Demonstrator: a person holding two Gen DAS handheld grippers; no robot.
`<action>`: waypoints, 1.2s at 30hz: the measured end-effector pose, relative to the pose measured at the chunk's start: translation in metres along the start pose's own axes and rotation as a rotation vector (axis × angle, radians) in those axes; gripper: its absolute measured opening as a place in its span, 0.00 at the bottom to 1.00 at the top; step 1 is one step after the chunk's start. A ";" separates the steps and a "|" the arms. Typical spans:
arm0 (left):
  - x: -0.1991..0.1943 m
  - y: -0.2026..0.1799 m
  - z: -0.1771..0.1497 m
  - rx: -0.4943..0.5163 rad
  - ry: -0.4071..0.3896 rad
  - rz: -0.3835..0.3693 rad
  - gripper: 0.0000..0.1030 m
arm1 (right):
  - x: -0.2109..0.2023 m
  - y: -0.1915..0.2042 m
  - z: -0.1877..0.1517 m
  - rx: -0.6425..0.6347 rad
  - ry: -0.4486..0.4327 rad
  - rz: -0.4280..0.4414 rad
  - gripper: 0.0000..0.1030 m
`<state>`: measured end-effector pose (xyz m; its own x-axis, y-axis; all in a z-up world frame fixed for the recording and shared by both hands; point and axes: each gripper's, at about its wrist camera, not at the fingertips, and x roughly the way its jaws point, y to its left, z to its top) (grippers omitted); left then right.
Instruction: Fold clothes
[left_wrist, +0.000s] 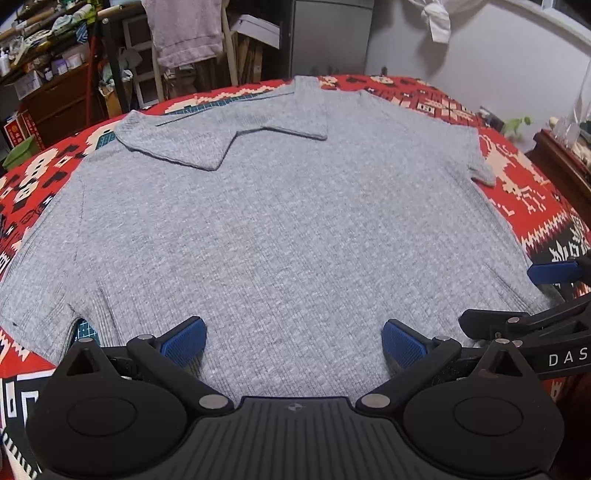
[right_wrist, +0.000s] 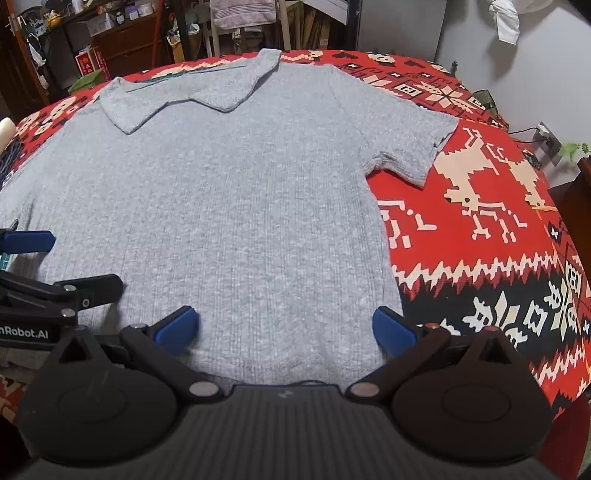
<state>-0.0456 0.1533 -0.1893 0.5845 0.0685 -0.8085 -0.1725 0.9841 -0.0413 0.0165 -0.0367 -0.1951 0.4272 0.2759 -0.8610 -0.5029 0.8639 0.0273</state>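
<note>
Two readable marks: "DAS" on right gripper (left_wrist: 554, 295), "nRobot.AI" on left gripper (right_wrist: 37, 266).

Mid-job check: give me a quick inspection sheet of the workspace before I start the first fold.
Surface: red patterned blanket covers the table; a green cutting mat peeks out beneath.
Job's things: grey polo shirt spread flat, collar at the far end, unfolded.
Clutter: nothing seen on the blanket beside the shirt.
Grippers: left gripper and right gripper both open, fingers over the shirt's near hem, nothing held.
Cables: a cord runs to a wall socket at the far right.
Surroundings: crowded shelves, hanging garment, white cloth on the wall.
</note>
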 end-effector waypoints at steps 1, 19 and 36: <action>0.000 0.000 0.000 0.000 0.001 0.000 1.00 | 0.000 0.000 0.000 0.002 -0.001 -0.002 1.00; -0.035 0.001 0.037 0.008 0.063 -0.026 0.92 | -0.066 -0.023 0.005 0.012 -0.015 -0.069 1.00; -0.107 0.043 -0.001 -0.177 -0.074 -0.100 0.88 | -0.118 0.014 -0.001 -0.062 -0.186 -0.165 1.00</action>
<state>-0.1158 0.1880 -0.1050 0.6611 -0.0103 -0.7502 -0.2432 0.9430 -0.2272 -0.0418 -0.0570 -0.0940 0.6354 0.2106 -0.7429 -0.4576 0.8777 -0.1426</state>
